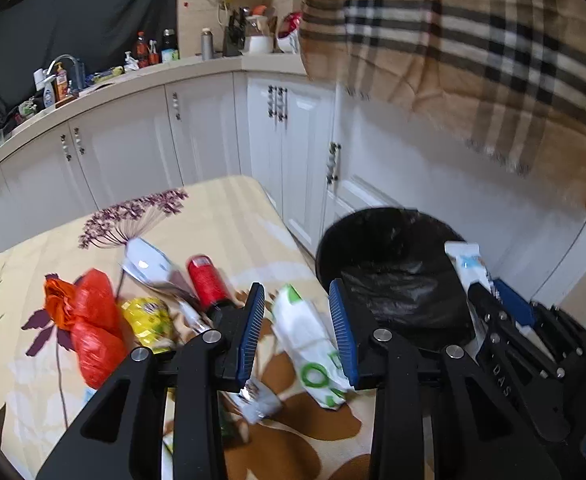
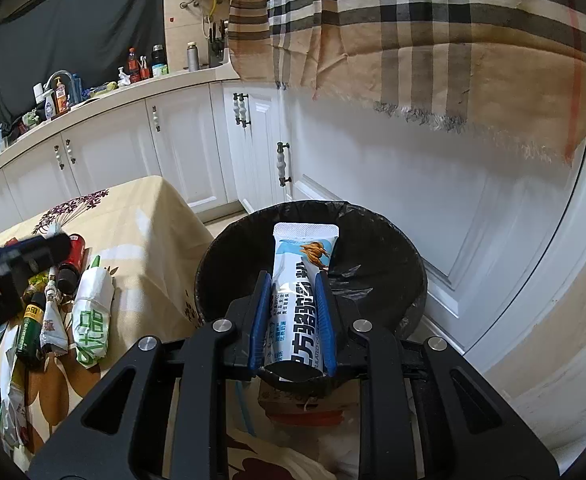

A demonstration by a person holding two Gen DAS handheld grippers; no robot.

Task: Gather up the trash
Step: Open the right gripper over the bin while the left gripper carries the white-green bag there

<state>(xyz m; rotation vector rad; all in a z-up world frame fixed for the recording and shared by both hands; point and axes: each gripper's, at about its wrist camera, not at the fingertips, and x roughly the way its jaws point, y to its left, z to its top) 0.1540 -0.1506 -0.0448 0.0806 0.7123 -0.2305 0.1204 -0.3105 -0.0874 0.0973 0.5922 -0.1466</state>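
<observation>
Holding a white-and-blue sachet (image 2: 301,300) lengthwise between the blue pads, right gripper (image 2: 293,312) clamped nearly shut on its lower half. Pointing the packet's long axis straight ahead and away, upper sealed end out over the mouth of the black-lined trash bin (image 2: 393,248). Sitting directly beneath and in front of that gripper, so probably needing only a release to drop the sachet in.

Hanging above the floral tablecloth (image 1: 221,216) at the table's near edge, left gripper (image 1: 297,320) with jaws partly apart and gripping nothing. Lying between those pads but below them, apparently untouched, a white-and-green paper wrapper (image 1: 313,344), long axis running roughly along the fingers, slightly slanted. Judging from that alignment, little wrist turn called for, just a descent and a close.

Lying further left of the left gripper: red can (image 1: 207,280), yellow foil packet (image 1: 149,316), red plastic bag (image 1: 93,320). Standing to that gripper's right, off the table edge, the bin, nearer the right hand.
</observation>
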